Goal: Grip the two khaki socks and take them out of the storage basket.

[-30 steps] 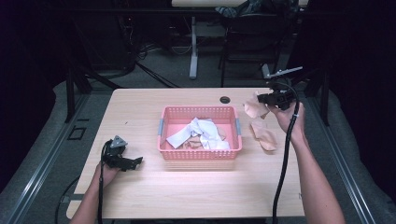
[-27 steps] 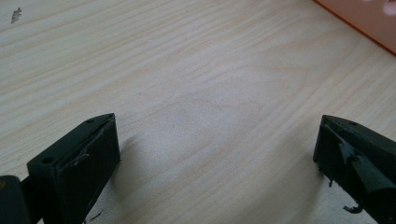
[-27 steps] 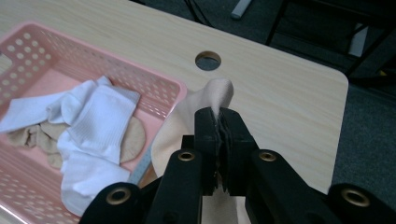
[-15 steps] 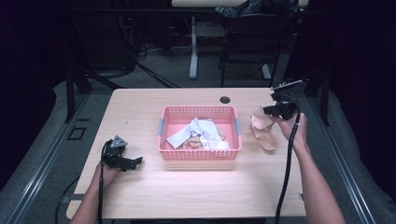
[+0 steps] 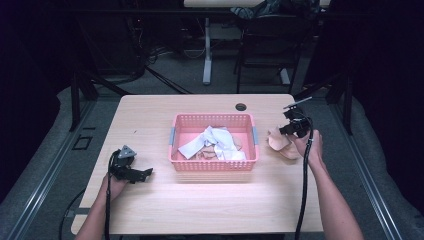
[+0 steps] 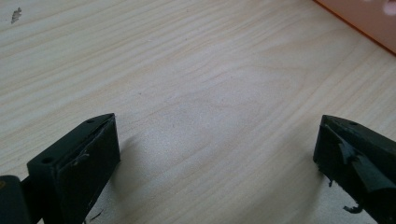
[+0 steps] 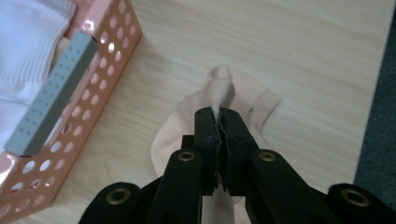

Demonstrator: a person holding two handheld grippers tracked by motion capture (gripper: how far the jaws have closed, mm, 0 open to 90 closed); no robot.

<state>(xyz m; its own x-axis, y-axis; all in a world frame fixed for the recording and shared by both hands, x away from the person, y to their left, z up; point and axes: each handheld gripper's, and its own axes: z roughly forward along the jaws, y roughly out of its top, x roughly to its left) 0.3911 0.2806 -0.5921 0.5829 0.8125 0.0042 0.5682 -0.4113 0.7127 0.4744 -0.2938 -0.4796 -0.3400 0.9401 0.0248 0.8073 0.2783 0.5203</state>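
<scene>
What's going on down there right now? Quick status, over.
Right gripper shut on beige sock, beside pink basket. Left gripper open, over bare table. Nothing in the way.

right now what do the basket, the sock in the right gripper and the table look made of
Basket: looks like moulded pink plastic, glossy, with rows of punched holes and a grey handle block.
Sock: soft peach knit fabric, matte, bunched where the right gripper pinches it.
Table: pale wood grain, smooth; possibly laminate.
</scene>
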